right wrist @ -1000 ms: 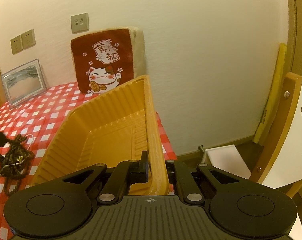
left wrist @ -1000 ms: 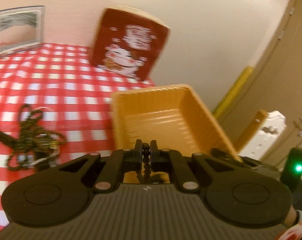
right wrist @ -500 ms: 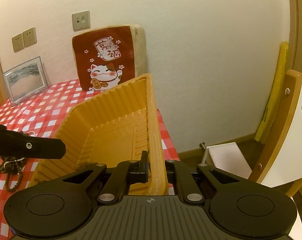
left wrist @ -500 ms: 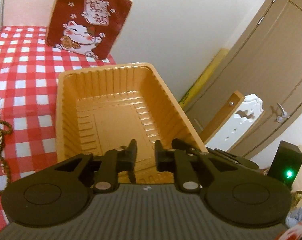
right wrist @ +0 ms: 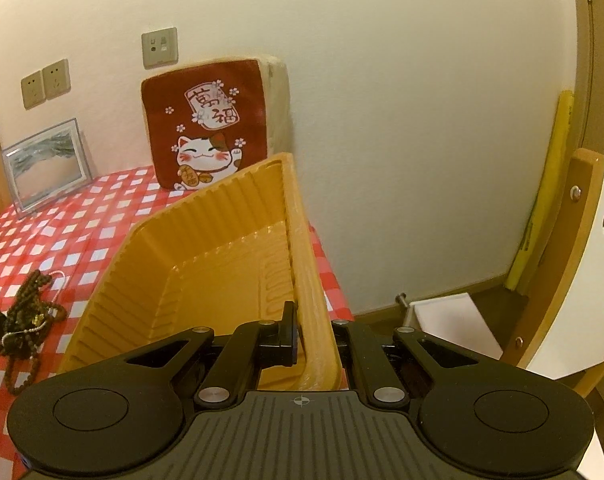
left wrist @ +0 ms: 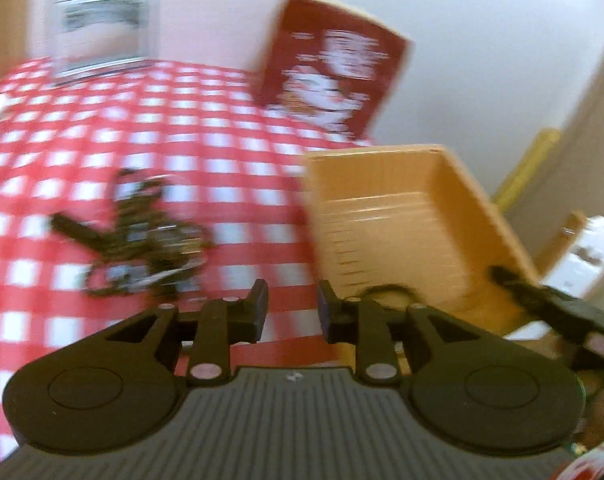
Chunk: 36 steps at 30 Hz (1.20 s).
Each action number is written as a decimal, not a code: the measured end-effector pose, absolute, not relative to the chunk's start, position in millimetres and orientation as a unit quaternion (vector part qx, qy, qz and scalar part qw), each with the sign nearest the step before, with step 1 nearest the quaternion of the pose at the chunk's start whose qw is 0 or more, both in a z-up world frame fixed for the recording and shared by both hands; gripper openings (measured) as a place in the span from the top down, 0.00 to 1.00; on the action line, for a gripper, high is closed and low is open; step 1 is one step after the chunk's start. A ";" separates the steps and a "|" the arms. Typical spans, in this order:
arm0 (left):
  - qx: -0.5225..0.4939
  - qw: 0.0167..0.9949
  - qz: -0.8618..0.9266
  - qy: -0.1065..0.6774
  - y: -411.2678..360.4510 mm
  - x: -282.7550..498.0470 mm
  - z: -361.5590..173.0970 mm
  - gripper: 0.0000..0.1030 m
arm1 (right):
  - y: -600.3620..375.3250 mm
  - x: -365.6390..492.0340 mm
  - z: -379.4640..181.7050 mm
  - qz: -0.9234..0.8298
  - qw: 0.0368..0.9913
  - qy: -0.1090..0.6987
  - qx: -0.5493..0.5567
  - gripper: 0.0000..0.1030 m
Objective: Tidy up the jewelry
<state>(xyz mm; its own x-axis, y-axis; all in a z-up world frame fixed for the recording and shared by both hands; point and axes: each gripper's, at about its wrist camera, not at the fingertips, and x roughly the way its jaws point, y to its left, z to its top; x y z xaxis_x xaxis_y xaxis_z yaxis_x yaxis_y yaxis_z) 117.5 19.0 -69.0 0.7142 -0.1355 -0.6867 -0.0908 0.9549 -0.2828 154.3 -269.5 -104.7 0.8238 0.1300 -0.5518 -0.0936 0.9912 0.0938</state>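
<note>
An orange plastic tray [right wrist: 206, 280] sits on the red checked tablecloth, tilted up. My right gripper [right wrist: 313, 328] is shut on the tray's near right rim and holds it. In the blurred left wrist view the tray [left wrist: 401, 216] is at the right, with a dark bead strand [left wrist: 385, 290] lying inside near its front. My left gripper [left wrist: 292, 306] is open and empty, above the cloth just left of the tray. A tangled pile of dark bead necklaces and chains [left wrist: 142, 236] lies on the cloth to its left; it also shows in the right wrist view [right wrist: 22, 324].
A red lucky-cat cushion [right wrist: 210, 124] leans on the wall behind the tray. A framed picture [right wrist: 46, 164] stands at the back left. A wooden and white chair [right wrist: 581, 264] is off the table's right edge, near a yellow pole [right wrist: 541, 216].
My left gripper dropped the bead strand into the tray, opened, and swung left out of the tray toward the jewelry pile. My right gripper kept its hold on the tray rim.
</note>
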 end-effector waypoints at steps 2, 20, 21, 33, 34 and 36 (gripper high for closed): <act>-0.141 0.911 0.025 0.386 37.8 113.6 -74.6 0.72 | -268.6 155.8 -105.3 0.057 0.955 0.291 0.031 0.95; -0.132 0.893 0.173 0.393 125.8 166.9 -111.9 0.43 | -261.3 160.3 -103.2 0.023 0.957 0.287 0.025 0.95; -0.131 0.893 0.177 0.392 128.7 170.2 -114.7 0.43 | -261.1 160.7 -102.7 0.022 0.957 0.288 0.025 0.95; -0.110 0.884 0.185 0.416 151.1 199.9 -141.0 0.57 | -257.3 158.2 -102.8 0.008 0.954 0.297 0.024 0.95; -0.109 0.884 0.179 0.417 152.4 196.4 -141.2 0.58 | -257.1 159.3 -103.0 0.007 0.954 0.298 0.025 0.95; -0.105 0.887 0.173 0.415 155.0 188.9 -140.2 0.61 | -257.5 158.1 -103.9 0.005 0.954 0.300 0.026 0.95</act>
